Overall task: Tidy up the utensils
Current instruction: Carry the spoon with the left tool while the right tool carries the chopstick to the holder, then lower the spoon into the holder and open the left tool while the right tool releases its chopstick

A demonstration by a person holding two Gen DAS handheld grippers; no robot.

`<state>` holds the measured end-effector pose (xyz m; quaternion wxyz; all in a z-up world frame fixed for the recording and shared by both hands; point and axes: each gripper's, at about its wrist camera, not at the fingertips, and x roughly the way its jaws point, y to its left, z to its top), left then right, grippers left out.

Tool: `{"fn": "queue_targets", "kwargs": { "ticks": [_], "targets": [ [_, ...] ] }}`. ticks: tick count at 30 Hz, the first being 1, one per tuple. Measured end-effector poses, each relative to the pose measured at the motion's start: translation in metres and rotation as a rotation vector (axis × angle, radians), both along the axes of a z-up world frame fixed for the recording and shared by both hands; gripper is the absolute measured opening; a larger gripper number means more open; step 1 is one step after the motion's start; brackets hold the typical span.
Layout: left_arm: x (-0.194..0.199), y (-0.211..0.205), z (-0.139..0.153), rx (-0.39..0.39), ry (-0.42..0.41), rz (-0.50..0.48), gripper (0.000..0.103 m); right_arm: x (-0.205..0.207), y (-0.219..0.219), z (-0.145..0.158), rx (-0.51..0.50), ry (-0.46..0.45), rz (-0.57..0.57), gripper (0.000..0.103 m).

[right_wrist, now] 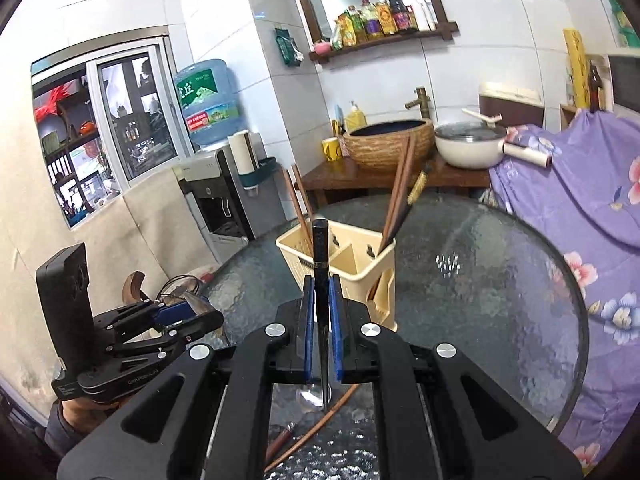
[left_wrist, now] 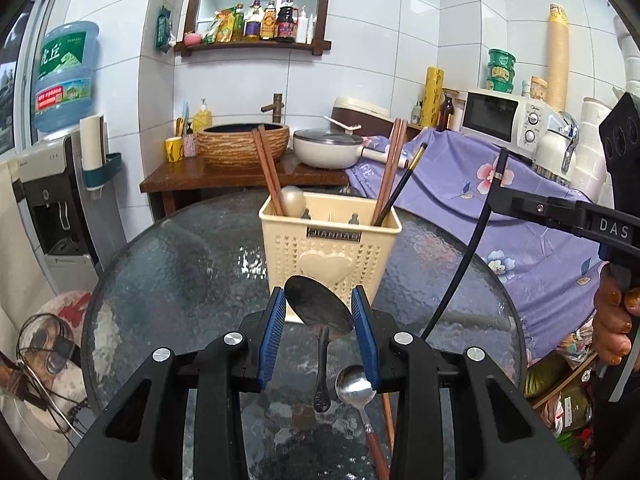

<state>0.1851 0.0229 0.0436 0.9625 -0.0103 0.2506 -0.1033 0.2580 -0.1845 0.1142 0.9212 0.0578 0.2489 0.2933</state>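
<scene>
A cream utensil holder (left_wrist: 329, 249) stands on the round glass table (left_wrist: 180, 264), with brown chopsticks (left_wrist: 267, 170), a black chopstick and a round spoon inside. My left gripper (left_wrist: 319, 312) is shut on the bowl of a dark metal spoon (left_wrist: 318, 308), held just in front of the holder. A silver spoon with a brown handle (left_wrist: 355, 390) and a brown chopstick lie on the table below. My right gripper (right_wrist: 321, 300) is shut on a black chopstick (right_wrist: 321, 256), held upright near the holder (right_wrist: 352, 264); it also shows in the left view (left_wrist: 500, 196).
A purple floral cloth (left_wrist: 500, 216) covers the counter at the right. A water dispenser (left_wrist: 52, 200) stands at the left. Behind the table are a wooden stand with a basin (left_wrist: 244, 144) and a white pot (left_wrist: 326, 148). A microwave (left_wrist: 500, 118) sits at the back right.
</scene>
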Motion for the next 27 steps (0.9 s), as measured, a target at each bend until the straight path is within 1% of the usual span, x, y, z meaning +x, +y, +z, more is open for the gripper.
{"fn": "queue_targets", "kwargs": {
  "ticks": [5, 8, 10, 15, 18, 20, 22, 24, 27],
  "targets": [
    [0.011, -0.004, 0.023, 0.002, -0.033, -0.012, 0.033, 0.005, 0.008, 0.027, -0.014, -0.047, 0.024, 0.008],
    [0.023, -0.001, 0.047, -0.007, -0.067, -0.011, 0.033, 0.01, 0.013, 0.046, -0.014, -0.076, 0.032, 0.008],
    [0.031, 0.003, 0.061, -0.028, -0.084, -0.008, 0.033, 0.015, 0.014, 0.06, -0.004, -0.095, 0.03, 0.008],
    [0.057, 0.01, 0.105, -0.113, -0.134, -0.021, 0.033, 0.03, 0.016, 0.102, 0.027, -0.167, 0.001, 0.008],
    [0.078, 0.011, 0.121, -0.133, -0.16, 0.003, 0.033, 0.043, 0.017, 0.121, 0.045, -0.208, -0.046, 0.008],
    [0.095, 0.012, 0.122, -0.139, -0.165, 0.03, 0.033, 0.054, 0.02, 0.126, 0.033, -0.239, -0.088, 0.008],
    [0.106, 0.011, 0.118, -0.142, -0.157, 0.04, 0.033, 0.062, 0.021, 0.124, 0.028, -0.242, -0.115, 0.008],
    [0.115, 0.009, 0.107, -0.146, -0.147, 0.047, 0.033, 0.071, 0.024, 0.113, 0.008, -0.244, -0.142, 0.008],
    [0.121, 0.006, 0.088, -0.136, -0.134, 0.056, 0.033, 0.08, 0.027, 0.095, -0.002, -0.222, -0.15, 0.008]
  ]
}}
